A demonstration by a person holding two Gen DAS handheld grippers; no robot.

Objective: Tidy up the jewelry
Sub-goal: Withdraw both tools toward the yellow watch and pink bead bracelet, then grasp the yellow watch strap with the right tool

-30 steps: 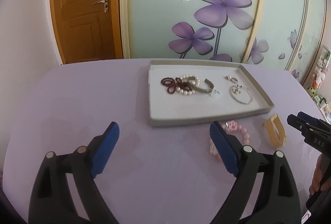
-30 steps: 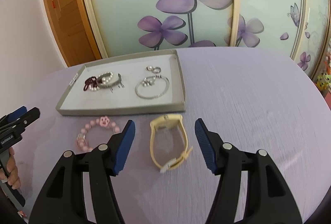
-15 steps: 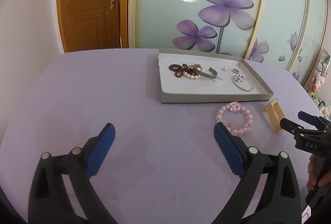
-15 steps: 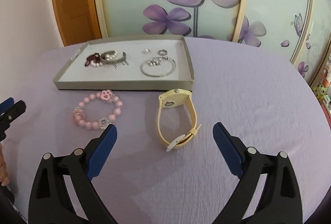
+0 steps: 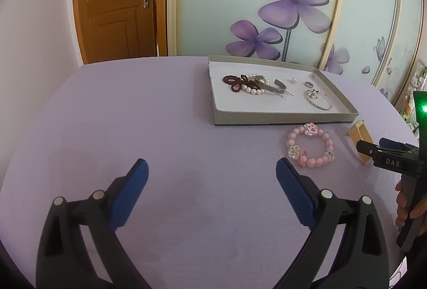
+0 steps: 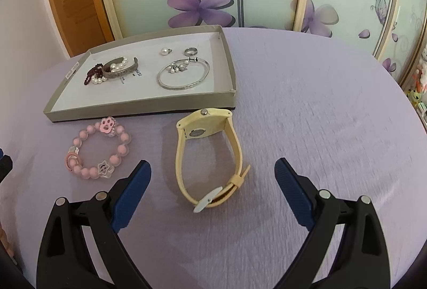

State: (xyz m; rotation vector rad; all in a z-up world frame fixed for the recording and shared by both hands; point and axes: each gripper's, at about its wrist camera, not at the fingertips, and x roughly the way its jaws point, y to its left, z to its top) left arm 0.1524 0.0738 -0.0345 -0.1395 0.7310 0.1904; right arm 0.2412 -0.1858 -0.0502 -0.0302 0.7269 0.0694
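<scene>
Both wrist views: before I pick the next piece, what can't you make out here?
- Yellow strap watch, left wrist view: mostly hidden behind the right gripper; its dial faces away in the right wrist view.
- Dark red bead string, right wrist view: partly covered by the silver cuff bangle and white pearl bracelet.
- Printed tag under the cuff: text too small.
- Left gripper: only a dark sliver at the right view's left edge.

yellow watch (image 5: 360, 138) partly hidden behind right hand-held gripper (image 5: 379, 153), tray label text (image 6: 138, 73) too small to read
</scene>
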